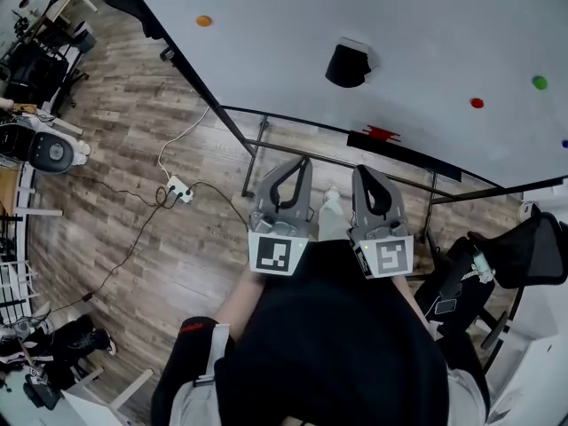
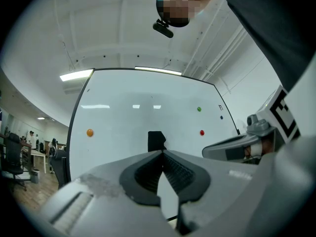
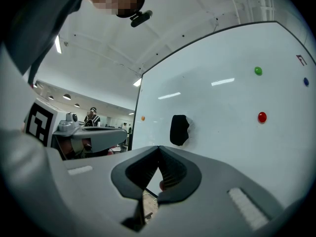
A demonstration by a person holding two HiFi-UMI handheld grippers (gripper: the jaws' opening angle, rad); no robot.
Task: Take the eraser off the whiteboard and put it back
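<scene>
The black eraser [image 1: 346, 65] sticks to the whiteboard [image 1: 266, 25], a little above its tray. It also shows as a dark block straight ahead, eraser [image 2: 156, 141] in the left gripper view and eraser [image 3: 178, 130] in the right gripper view. Both grippers are held side by side in front of the person's body, short of the board and apart from the eraser. The left gripper [image 1: 303, 161] has its jaws together with nothing between them, tips meeting at the left gripper [image 2: 162, 152]. The right gripper [image 1: 362, 170] also looks shut and empty, right gripper [image 3: 158, 147].
Small magnets dot the board: orange magnet [image 1: 204, 21], red magnet [image 1: 477, 103], green magnet [image 1: 540, 82]. A red marker [image 1: 380, 133] lies on the tray. The board's metal stand [image 1: 253, 153] rises from a wooden floor with a power strip [image 1: 180, 189] and cables. A black office chair [image 1: 524, 251] stands at right.
</scene>
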